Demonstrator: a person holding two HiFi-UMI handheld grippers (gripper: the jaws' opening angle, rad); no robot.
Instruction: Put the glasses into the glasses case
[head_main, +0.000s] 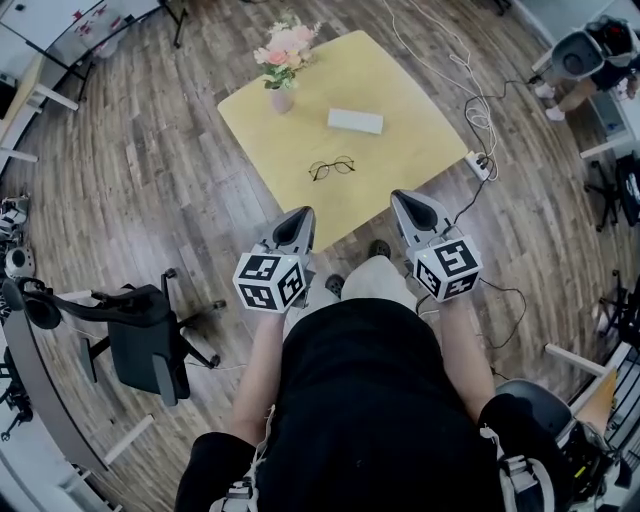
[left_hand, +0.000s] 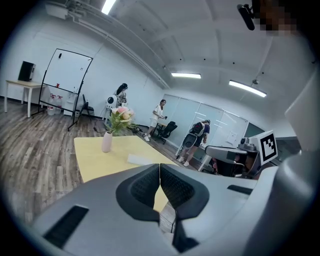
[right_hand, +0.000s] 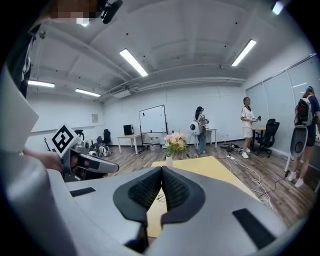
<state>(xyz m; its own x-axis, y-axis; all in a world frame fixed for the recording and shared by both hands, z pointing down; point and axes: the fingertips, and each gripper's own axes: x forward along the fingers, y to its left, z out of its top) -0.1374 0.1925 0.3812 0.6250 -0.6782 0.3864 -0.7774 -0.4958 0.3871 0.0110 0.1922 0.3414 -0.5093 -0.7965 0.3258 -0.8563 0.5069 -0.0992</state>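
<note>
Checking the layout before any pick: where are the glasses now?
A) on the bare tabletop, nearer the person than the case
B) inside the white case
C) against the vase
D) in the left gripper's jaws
A: the glasses lie on the yellow table, apart from the white case and on its near side.

Long ceiling strip lights (right_hand: 133, 62) fill the room with bright, even light and burn white in both gripper views. Shadows fall soft on the yellow worktop (head_main: 400, 140). Every view bows strongly at its edges, with dark rounded corners. The right gripper (right_hand: 161, 170), close to the lens, looks slightly soft.
</note>
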